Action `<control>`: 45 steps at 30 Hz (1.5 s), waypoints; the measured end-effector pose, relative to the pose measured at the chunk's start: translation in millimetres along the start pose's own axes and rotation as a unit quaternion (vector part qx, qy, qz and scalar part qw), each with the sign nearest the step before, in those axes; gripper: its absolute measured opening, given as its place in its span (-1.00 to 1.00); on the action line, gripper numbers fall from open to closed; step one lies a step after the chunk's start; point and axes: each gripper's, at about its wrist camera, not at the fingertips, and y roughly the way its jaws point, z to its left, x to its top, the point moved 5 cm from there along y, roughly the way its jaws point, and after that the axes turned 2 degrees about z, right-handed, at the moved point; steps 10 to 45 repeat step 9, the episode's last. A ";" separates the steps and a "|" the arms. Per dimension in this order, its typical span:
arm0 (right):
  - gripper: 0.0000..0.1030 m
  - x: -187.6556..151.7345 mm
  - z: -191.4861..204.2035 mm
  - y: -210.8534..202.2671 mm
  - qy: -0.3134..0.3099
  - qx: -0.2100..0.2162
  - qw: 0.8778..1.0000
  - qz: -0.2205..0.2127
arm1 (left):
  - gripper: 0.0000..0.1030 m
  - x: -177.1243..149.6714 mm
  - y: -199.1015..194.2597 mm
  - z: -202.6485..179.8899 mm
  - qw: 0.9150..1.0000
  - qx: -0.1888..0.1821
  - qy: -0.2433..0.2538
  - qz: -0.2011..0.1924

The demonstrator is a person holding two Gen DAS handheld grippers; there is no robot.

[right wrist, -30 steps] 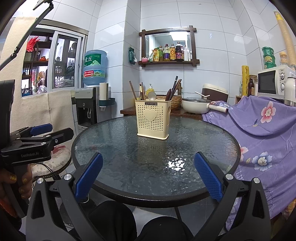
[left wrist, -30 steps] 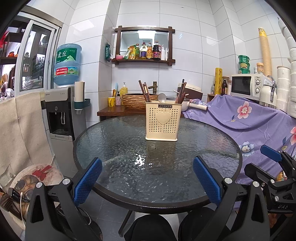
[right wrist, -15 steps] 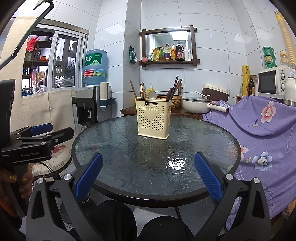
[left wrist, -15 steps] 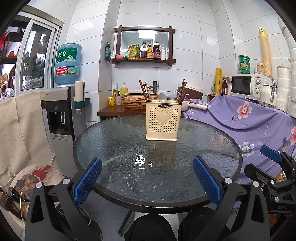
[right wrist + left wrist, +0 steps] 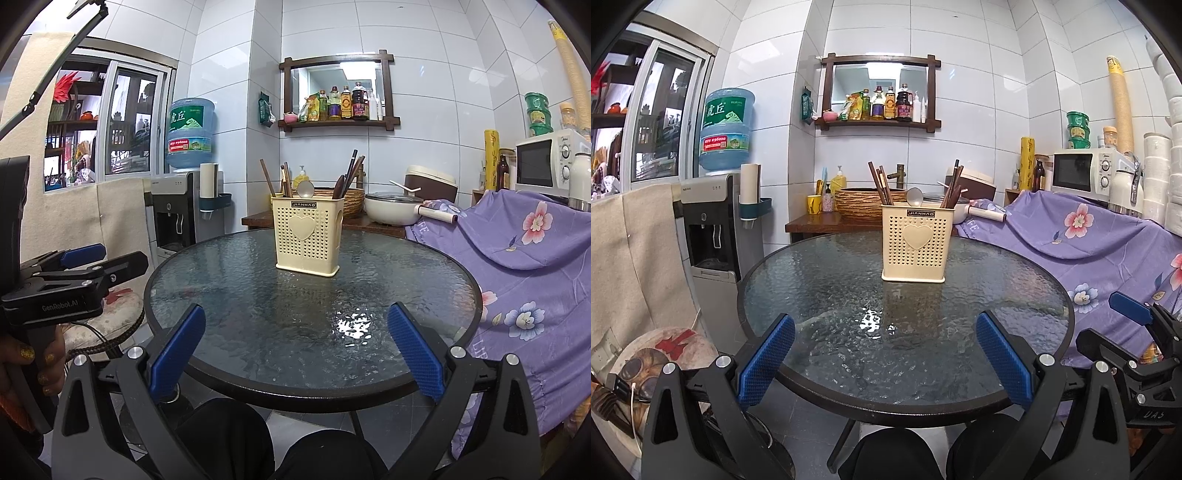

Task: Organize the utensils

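the round glass bench point(image 5: 820, 280) has just one thing on it, a cream holder point(image 5: 915, 245) with a heart on the front. behind it are a water cooler point(image 5: 716, 236) with a blue bottle on top, a wall shelf point(image 5: 879, 120) with bottles, a white pot point(image 5: 393, 212) on a wooden side table, and a purple flower cloth point(image 5: 1071, 236) under a microwave point(image 5: 1082, 171). nothing sits between the claws and the holder (only bare glass).

compared with a moment ago almost nothing has changed; the holder stands in the same spot and both claws are in the same place.

the holder stands upright past the middle of the bench, with brown chopsticks point(image 5: 881, 182) and a spoon point(image 5: 915, 196) poking out. the left claw point(image 5: 884, 363) and the right claw point(image 5: 295, 352) are both wide open and hold nothing, at the near edge, well apart from the holder.
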 end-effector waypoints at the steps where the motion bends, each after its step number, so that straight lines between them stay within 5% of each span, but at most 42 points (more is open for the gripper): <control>1: 0.89 0.8 -0.5 0.5 0.000 0.000 1.000 0.000 | 0.88 0.6 -0.1 0.4 1.000 0.000 0.000 0.000; 45: 0.89 -1.7 1.7 0.0 0.000 0.001 1.000 0.001 | 0.88 1.7 -0.5 1.0 1.000 0.001 -0.002 0.003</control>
